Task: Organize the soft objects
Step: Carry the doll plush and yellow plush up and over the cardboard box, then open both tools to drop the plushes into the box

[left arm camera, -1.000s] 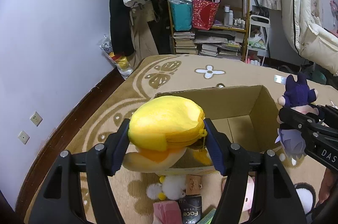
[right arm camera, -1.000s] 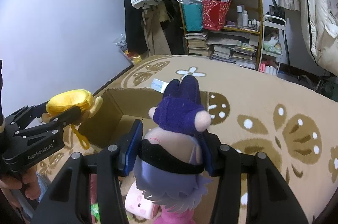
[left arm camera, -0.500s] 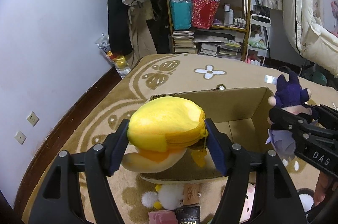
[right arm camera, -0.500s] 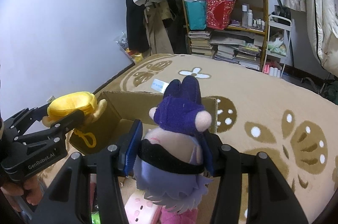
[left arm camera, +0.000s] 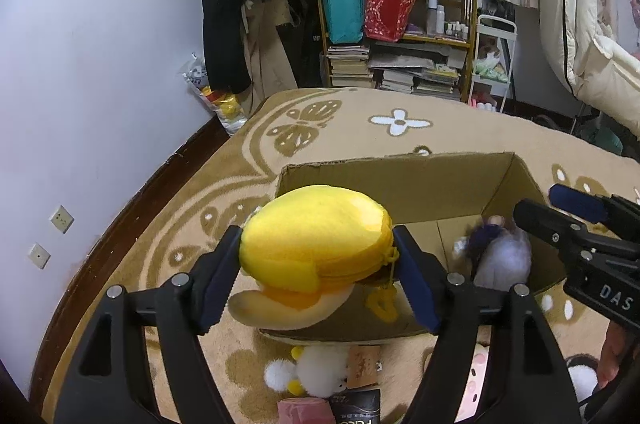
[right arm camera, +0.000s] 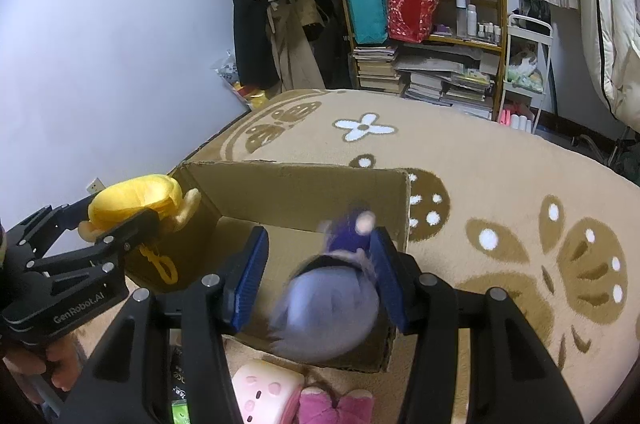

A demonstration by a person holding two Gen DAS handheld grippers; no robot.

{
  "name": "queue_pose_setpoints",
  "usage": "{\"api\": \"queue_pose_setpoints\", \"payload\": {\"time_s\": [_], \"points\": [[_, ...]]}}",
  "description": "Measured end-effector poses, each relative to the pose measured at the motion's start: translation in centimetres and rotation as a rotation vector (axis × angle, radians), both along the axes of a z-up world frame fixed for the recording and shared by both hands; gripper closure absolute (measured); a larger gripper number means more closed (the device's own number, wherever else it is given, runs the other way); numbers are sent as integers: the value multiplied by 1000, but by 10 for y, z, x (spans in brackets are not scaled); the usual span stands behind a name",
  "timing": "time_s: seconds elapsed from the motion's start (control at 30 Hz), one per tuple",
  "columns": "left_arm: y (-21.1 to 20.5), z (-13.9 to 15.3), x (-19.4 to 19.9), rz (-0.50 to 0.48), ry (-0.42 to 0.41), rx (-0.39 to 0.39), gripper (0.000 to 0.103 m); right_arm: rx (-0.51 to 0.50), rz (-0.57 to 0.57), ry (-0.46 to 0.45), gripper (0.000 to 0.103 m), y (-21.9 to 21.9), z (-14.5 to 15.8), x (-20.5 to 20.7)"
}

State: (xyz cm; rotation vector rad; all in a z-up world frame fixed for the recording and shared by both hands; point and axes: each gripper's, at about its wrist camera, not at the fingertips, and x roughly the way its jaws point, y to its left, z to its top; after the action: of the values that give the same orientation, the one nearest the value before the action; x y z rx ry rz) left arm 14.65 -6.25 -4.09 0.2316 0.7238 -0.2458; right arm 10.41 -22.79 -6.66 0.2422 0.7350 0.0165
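Observation:
My left gripper [left arm camera: 316,276] is shut on a yellow plush toy [left arm camera: 314,240] and holds it over the near left corner of an open cardboard box [left arm camera: 400,183]; it also shows in the right wrist view [right arm camera: 136,199]. My right gripper [right arm camera: 320,280] is open over the box [right arm camera: 304,187]. A purple and grey plush doll [right arm camera: 332,308] is blurred between its spread fingers, falling into the box. The doll shows inside the box in the left wrist view [left arm camera: 500,252].
The box stands on a beige patterned rug [right arm camera: 500,191]. In front of it lie a white fluffy toy [left arm camera: 316,372], a pink-white plush [right arm camera: 264,392] and a pink plush [right arm camera: 336,404]. A cluttered shelf [left arm camera: 400,23] and hanging coats stand behind.
My right gripper has opened and let go of the purple doll, which drops into the box. Both grippers have moved forward over the box. The left one still holds the yellow toy.

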Motion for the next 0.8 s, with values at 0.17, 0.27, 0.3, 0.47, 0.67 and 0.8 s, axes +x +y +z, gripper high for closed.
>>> {"api": "queue_pose_setpoints", "payload": {"time_s": [0.17,0.27,0.3,0.47,0.67,0.8], "points": [[-1,2,-3,10,-9,24,17,0,-2,-1,34,-1,0,-3],[1,5,-6,26,-34,37,1,-3,-9,-3,18,-2,0,-5],[2,7,-7,31,-46,36,0,0,-13,-8,17,-3,1,-6],[7,10,-9,42,-42,34,0,8,-25,-11,13,-6,4,-11],[19,15,-12,80,-29,17,0,8,-38,-3,12,-8,5,-16],[31,19,-16,108,-21,-11,0,14,-43,-2,12,-8,6,-19]]}}
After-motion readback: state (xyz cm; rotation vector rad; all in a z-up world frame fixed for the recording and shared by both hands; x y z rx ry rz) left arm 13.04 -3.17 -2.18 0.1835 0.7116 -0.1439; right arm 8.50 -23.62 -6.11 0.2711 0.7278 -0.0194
